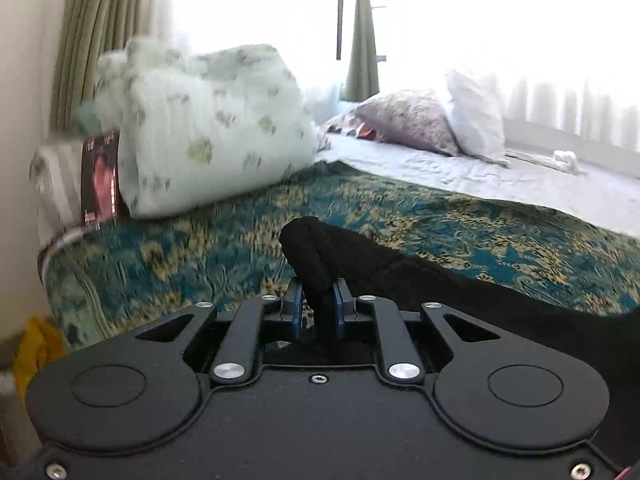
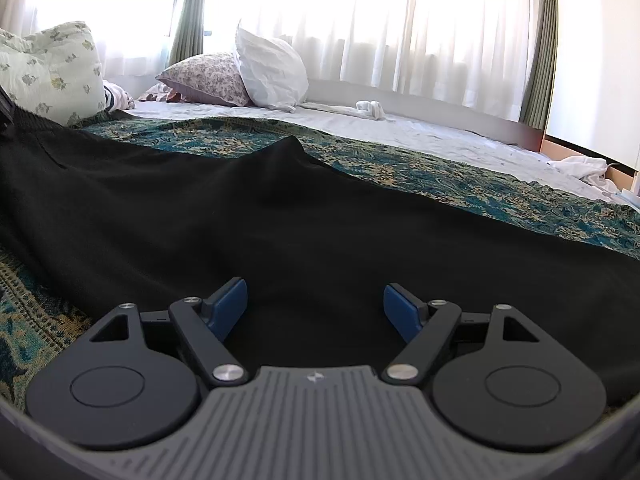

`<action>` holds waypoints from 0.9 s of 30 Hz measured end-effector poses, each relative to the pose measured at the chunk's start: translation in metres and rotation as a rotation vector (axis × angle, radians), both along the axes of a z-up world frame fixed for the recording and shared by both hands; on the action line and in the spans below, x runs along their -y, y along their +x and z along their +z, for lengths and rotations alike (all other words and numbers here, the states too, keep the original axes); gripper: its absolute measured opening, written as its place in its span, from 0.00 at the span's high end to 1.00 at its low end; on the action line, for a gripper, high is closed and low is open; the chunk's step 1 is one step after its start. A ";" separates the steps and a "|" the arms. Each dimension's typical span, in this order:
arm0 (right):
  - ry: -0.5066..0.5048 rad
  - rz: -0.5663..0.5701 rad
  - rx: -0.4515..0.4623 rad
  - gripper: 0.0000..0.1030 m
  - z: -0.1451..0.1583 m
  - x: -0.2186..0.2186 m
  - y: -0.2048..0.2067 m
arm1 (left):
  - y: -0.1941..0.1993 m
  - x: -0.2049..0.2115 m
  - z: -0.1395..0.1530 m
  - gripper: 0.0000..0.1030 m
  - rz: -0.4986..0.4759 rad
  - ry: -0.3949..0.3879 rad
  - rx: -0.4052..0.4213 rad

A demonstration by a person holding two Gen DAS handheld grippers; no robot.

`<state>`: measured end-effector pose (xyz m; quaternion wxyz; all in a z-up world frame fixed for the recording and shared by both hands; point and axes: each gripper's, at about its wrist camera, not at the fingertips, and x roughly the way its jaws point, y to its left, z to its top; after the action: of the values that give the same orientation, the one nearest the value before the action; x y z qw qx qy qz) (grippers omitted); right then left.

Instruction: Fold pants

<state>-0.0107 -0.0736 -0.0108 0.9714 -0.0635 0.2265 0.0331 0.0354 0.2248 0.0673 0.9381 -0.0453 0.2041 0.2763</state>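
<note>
A: While the left gripper (image 1: 316, 300) pinches a bunched fold of the pants (image 1: 460, 280), the rest of the cloth trails off to the right across the bedspread (image 1: 180, 248). Pads close together, black fabric wedged between them, a knob of it sticking up past the tips.

B: Noted. Right gripper (image 2: 315, 307)?

A: Jaws wide, nothing between the pads. It hovers low over the pants (image 2: 280, 216), which lie spread on the bedspread (image 2: 440, 176) in that view, one ridge rising toward the far edge.

B: Risks from here?

A: Three, as I judge it. The left grip is on a thick wad, not a clean edge; a pull could drag one layer out and leave the fold crooked. Second, only one end is held, so lifting further may haul the whole garment sideways instead of doubling it over.

B: And the third?

A: The pillow (image 1: 208, 128) sits near, just beyond the held end. A wide swing left could brush it. Black on black also hides seams, so the right gripper might close on the wrong layer.
</note>
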 end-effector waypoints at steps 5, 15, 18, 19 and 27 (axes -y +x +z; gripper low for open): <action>0.005 0.000 -0.004 0.17 0.000 0.001 0.001 | 0.000 -0.008 -0.016 0.84 0.016 -0.005 -0.073; 0.004 -0.048 -0.012 0.13 0.003 0.027 -0.002 | 0.010 -0.004 -0.043 0.80 0.016 0.066 -0.188; 0.014 -0.104 -0.025 0.10 0.003 0.063 -0.006 | 0.013 -0.006 -0.041 0.79 0.022 0.045 -0.187; 0.006 -0.134 -0.025 0.10 0.004 0.077 -0.007 | 0.013 -0.005 -0.041 0.78 0.024 0.047 -0.188; -0.025 -0.455 0.050 0.11 0.027 0.148 -0.020 | -0.001 0.009 -0.018 0.10 0.113 0.026 -0.119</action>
<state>-0.0310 -0.2221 0.0164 0.9583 -0.0236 0.2112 -0.1910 0.0342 0.2158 0.0490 0.9077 -0.0281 0.2532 0.3335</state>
